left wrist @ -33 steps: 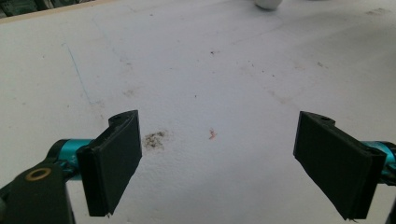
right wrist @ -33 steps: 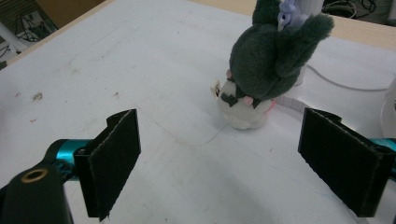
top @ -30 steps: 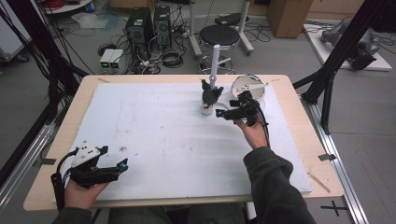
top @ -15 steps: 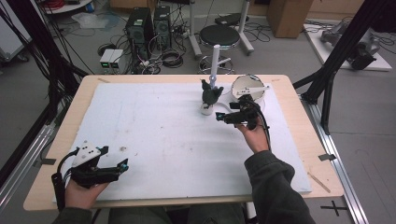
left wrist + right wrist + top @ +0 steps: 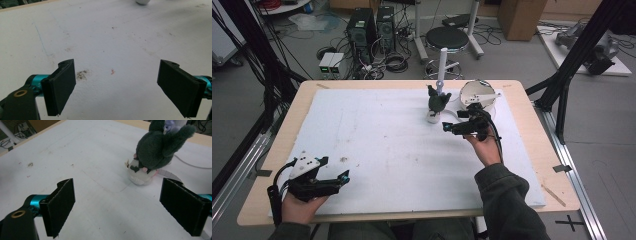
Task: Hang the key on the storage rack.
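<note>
A small dark-green plush toy (image 5: 435, 103) with a white belly stands on the white foam sheet (image 5: 377, 145) at the far middle; in the right gripper view the toy (image 5: 155, 152) is upright, ahead and right of centre. My right gripper (image 5: 446, 128) is open, its jaws apart with nothing between them, pointing left just short of the toy. In the right gripper view its two black pads (image 5: 62, 203) stand wide over bare sheet. My left gripper (image 5: 345, 178) rests open near the front left edge, its pads (image 5: 62, 82) wide over stained sheet.
A white bowl (image 5: 478, 93) with a white utensil lying across it sits at the far right, behind my right gripper. A white upright tube (image 5: 442, 67) rises behind the toy. A thin white strip (image 5: 167, 173) lies beside the toy. The wooden table rim (image 5: 537, 130) borders the sheet.
</note>
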`<state>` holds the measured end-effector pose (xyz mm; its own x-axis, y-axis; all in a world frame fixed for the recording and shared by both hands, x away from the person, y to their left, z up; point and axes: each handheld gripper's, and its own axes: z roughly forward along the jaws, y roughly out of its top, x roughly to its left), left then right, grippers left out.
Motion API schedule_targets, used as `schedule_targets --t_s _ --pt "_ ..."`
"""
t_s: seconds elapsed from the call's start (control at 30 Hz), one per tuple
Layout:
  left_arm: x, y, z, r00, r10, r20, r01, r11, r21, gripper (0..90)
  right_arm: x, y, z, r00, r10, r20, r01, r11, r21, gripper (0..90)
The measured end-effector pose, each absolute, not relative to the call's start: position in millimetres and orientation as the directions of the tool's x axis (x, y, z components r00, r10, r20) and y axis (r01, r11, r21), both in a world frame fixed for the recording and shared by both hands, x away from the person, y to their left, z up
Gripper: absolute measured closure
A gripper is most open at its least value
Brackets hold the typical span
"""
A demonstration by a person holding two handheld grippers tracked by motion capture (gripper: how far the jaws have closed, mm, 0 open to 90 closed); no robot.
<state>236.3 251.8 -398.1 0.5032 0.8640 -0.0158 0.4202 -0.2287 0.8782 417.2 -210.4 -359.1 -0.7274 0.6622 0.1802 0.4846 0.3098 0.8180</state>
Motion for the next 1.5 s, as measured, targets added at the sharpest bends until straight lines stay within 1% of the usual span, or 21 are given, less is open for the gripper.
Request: schedule_targets --t_s 0.37,0.93,1.03,1.5 --pt "237 251 -398 0.503 0.864 -0.023 0.422 -0.223 0.879 15.6 410 -215 -370 -0.728 0.659 0.19 0.492 0.309 0.814 11.8" --pt "237 251 -398 0.502 0.864 -0.023 0.426 -0.224 0.877 15.6 393 -213 -361 -0.747 0.641 0.179 0.47 0.319 0.823 11.6" --pt "237 250 -398 0.5 0.866 -0.025 0.426 -0.221 0.877 15.6 390 -214 -361 -0.752 0.638 0.165 0.453 0.319 0.832 11.6" --pt "237 250 -399 0.504 0.863 -0.023 0.429 -0.227 0.875 15.6 377 -224 -387 -0.738 0.646 0.196 0.487 0.309 0.817 11.6"
